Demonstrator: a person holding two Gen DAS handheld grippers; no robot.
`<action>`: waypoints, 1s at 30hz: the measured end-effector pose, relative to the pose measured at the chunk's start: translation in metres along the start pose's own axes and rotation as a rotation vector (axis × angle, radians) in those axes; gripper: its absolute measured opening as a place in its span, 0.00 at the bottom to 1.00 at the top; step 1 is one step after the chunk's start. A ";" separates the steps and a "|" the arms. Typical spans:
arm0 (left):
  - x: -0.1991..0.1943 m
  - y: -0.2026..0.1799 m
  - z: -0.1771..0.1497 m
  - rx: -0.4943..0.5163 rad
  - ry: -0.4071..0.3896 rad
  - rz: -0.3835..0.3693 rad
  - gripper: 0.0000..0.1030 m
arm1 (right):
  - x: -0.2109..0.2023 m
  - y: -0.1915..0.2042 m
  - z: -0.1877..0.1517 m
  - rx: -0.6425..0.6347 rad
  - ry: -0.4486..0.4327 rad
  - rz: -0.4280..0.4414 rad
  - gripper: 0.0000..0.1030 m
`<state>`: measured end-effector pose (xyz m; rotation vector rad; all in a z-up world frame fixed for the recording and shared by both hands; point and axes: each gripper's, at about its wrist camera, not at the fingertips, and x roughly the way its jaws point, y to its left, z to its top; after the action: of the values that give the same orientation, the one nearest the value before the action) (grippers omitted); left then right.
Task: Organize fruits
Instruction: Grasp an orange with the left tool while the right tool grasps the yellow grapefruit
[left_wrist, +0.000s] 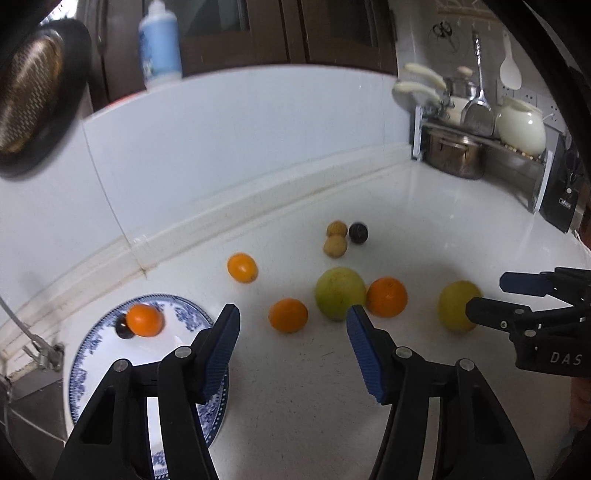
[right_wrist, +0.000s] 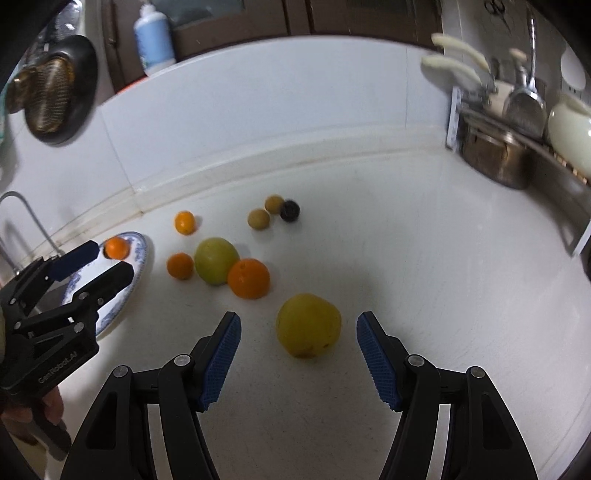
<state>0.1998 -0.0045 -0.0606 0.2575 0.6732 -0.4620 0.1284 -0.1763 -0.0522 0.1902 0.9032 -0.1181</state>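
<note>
On a white kitchen counter (right_wrist: 406, 258), the empty, parted right gripper (right_wrist: 299, 350) frames a round yellow-green fruit (right_wrist: 308, 325) while the left gripper (left_wrist: 291, 332), also apart and empty, faces a small orange (left_wrist: 288, 315) beside the blue-patterned plate (left_wrist: 96, 354) holding 2 fruits; each pick seemingly needs lowering, then closing.

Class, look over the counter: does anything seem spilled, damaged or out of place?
Nothing spilled or visibly damaged. Only an orange and a dark fruit sit on the plate; the other fruit still lies loose on the counter, unsorted.
</note>
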 end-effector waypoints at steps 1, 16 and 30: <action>0.007 0.002 -0.001 -0.003 0.022 -0.009 0.56 | 0.006 -0.001 0.001 0.018 0.023 -0.001 0.64; 0.068 0.015 -0.002 -0.044 0.184 -0.044 0.49 | 0.045 0.001 0.002 0.098 0.169 -0.063 0.64; 0.090 0.017 0.003 -0.060 0.219 -0.067 0.35 | 0.056 0.001 0.002 0.099 0.183 -0.093 0.49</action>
<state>0.2712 -0.0200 -0.1155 0.2313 0.9100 -0.4811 0.1643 -0.1770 -0.0952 0.2539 1.0902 -0.2347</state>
